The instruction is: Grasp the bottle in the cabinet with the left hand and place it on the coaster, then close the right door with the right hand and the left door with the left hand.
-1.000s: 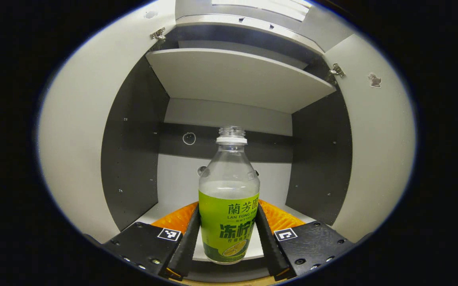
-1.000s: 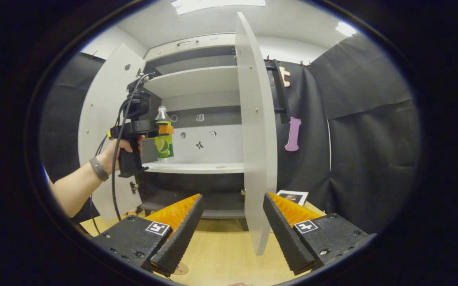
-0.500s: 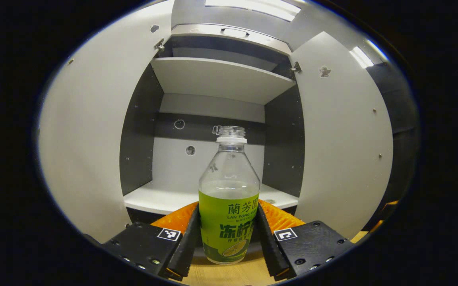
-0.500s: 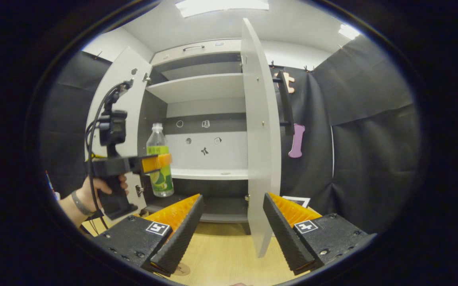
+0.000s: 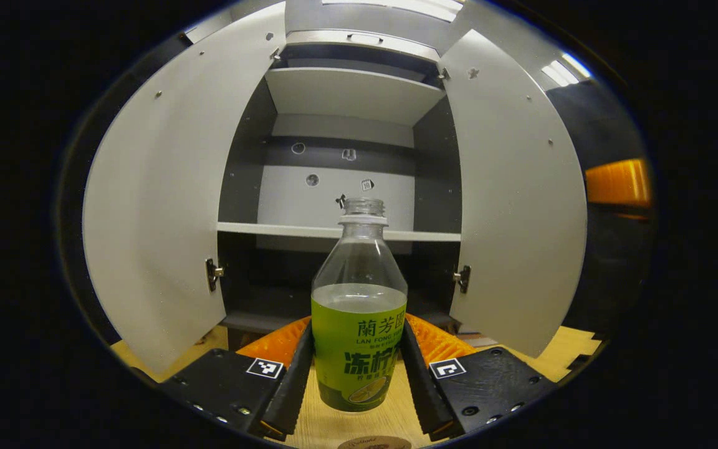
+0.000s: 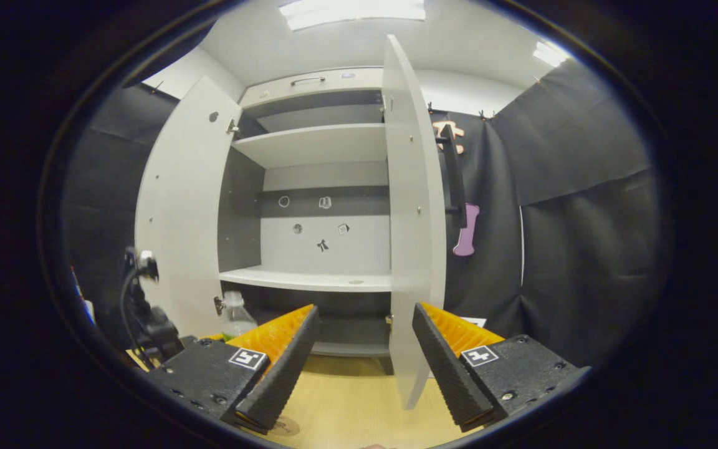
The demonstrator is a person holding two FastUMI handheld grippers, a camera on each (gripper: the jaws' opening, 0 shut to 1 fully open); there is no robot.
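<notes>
Bottle [image 5: 359,324], part full of clear liquid, upright, clamped in left gripper [image 5: 358,368] above table [image 5: 359,424]; right gripper [image 6: 365,362] open; cabinet [image 6: 315,187] shelves bare.

Bright ceiling lights [image 6: 353,9] shine from above, both views are sharp, the cabinet [image 5: 346,187] interior is shadowed, and straight edges bow outward.

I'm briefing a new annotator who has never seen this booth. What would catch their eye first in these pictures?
The green-labelled bottle, uncapped, front and centre, clamped in the left gripper over the wooden table. Behind it the cabinet stands with both doors wide open. In the right gripper view, the open right gripper faces the right door edge-on.
</notes>
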